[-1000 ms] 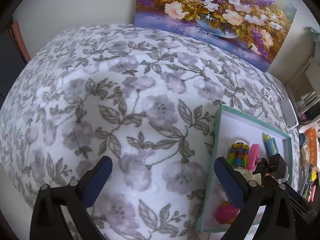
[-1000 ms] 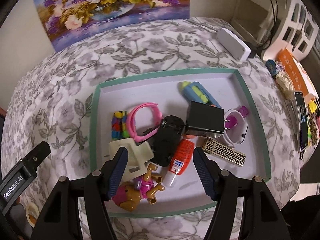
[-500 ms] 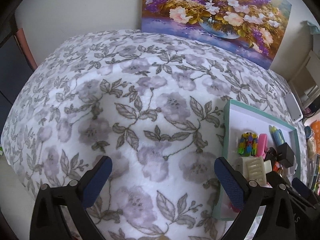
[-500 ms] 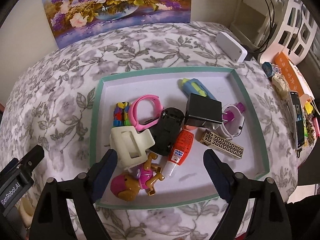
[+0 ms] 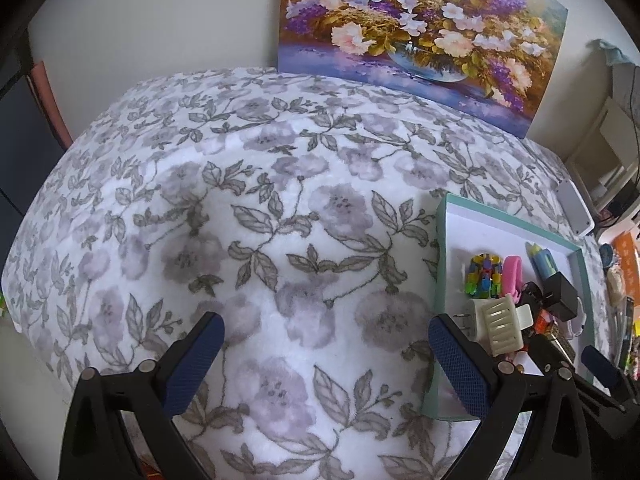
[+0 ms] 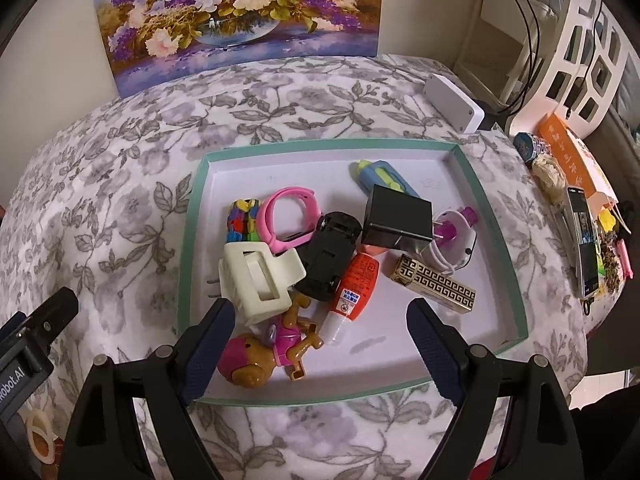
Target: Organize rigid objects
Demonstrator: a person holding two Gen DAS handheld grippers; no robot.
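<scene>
A teal-rimmed tray point(image 6: 496, 216) point(image 5: 440, 240) lies on the floral cloth and holds several small items: a cream hair claw point(image 6: 260, 276) point(image 5: 502, 330), a pink band point(image 6: 288, 216), a black toy car point(image 6: 328, 252), a black charger point(image 6: 396, 216), an orange glue tube point(image 6: 356, 284), a gold patterned box point(image 6: 436, 288) and a pink-capped figure point(image 6: 260, 356). My right gripper point(image 6: 320, 320) hangs open above the tray's near edge, holding nothing. My left gripper point(image 5: 326, 334) is open over bare cloth, left of the tray.
A flower painting point(image 5: 420, 28) leans on the back wall. A white box point(image 6: 454, 102) sits beyond the tray. A phone point(image 6: 584, 240) and clutter lie at the right edge, white shelves point(image 6: 580, 48) behind. The cloth point(image 5: 200, 200) left of the tray is wide and flat.
Both grippers have pulled back and up, so the tray looks smaller and farther. The right jaws opened wider. The hair claw now stands more upright in the tray.
</scene>
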